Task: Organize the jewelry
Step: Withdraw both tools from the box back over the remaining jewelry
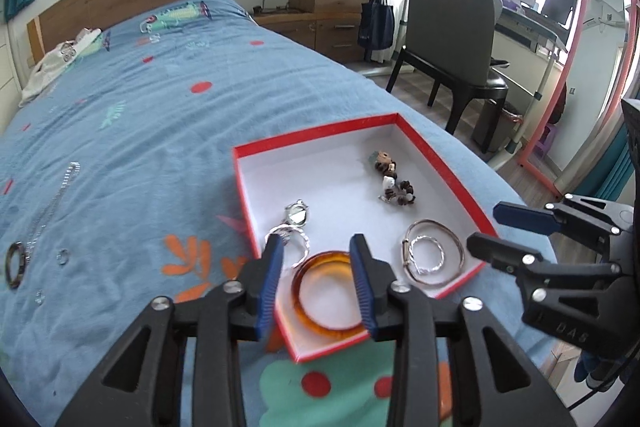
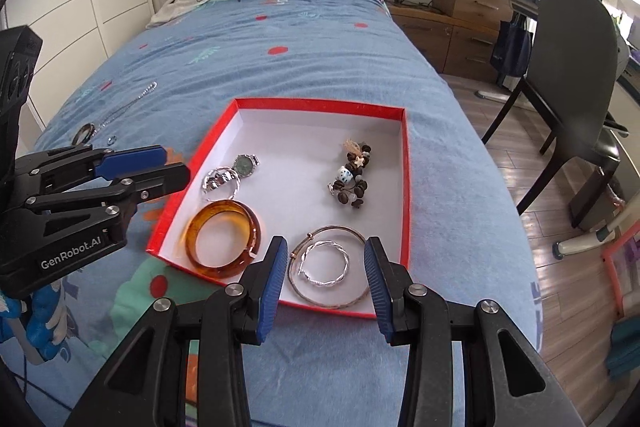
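A red box [image 1: 316, 133] [image 2: 320, 103] with a white inside lies on the blue bedspread. In it are an amber bangle [image 1: 304, 311] [image 2: 250, 227], a watch [image 1: 296, 215] [image 2: 245, 163], a silver bracelet [image 1: 294, 239] [image 2: 220, 181], a beaded bracelet [image 1: 390, 179] [image 2: 352, 179], a thin metal bangle [image 1: 452, 231] [image 2: 332, 229] and a twisted silver ring [image 1: 440, 251] [image 2: 344, 259]. My left gripper [image 1: 317, 243] [image 2: 174, 163] hovers open over the amber bangle, holding nothing. Above the twisted ring, my right gripper [image 2: 326, 245] [image 1: 485, 227] is open and empty.
Left of the box on the bedspread lie a silver chain [image 1: 60, 195] [image 2: 128, 103], a dark bangle [image 1: 14, 263] [image 2: 84, 133] and a small ring [image 1: 62, 257] [image 2: 112, 139]. Clothing [image 2: 192, 1] sits near the headboard. A grey chair [image 2: 576, 67] stands right of the bed edge.
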A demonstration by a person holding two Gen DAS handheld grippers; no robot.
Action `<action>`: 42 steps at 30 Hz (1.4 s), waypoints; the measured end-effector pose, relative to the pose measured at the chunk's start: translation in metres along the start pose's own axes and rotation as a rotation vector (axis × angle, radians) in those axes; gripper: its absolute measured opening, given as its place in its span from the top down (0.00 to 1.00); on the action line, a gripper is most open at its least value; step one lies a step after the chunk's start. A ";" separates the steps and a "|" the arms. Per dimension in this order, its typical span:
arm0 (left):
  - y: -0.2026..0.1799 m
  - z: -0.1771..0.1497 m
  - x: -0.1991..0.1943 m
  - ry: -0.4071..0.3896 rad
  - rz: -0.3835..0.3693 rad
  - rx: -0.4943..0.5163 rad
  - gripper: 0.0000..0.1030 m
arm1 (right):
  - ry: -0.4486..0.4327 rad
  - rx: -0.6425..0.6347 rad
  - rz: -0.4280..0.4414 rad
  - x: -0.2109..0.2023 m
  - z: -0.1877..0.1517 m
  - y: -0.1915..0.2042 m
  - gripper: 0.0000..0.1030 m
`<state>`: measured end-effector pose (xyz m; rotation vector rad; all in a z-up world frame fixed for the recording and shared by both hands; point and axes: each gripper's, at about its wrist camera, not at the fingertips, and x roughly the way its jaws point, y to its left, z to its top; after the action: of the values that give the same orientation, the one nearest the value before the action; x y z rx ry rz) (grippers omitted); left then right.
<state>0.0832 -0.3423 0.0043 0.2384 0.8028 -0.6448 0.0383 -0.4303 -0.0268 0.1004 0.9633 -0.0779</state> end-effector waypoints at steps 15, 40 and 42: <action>0.046 -0.035 -0.094 -0.066 0.138 -0.045 0.64 | -0.077 -0.015 0.032 -0.063 -0.011 0.052 0.61; 0.210 -0.139 -0.220 -0.110 0.347 -0.310 0.64 | -0.143 -0.126 0.125 -0.108 -0.007 0.164 0.61; 0.227 -0.147 -0.226 -0.101 0.375 -0.338 0.64 | -0.146 -0.138 0.133 -0.109 -0.004 0.172 0.61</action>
<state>0.0198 -0.0005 0.0607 0.0438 0.7325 -0.1619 -0.0077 -0.2568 0.0692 0.0312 0.8115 0.1028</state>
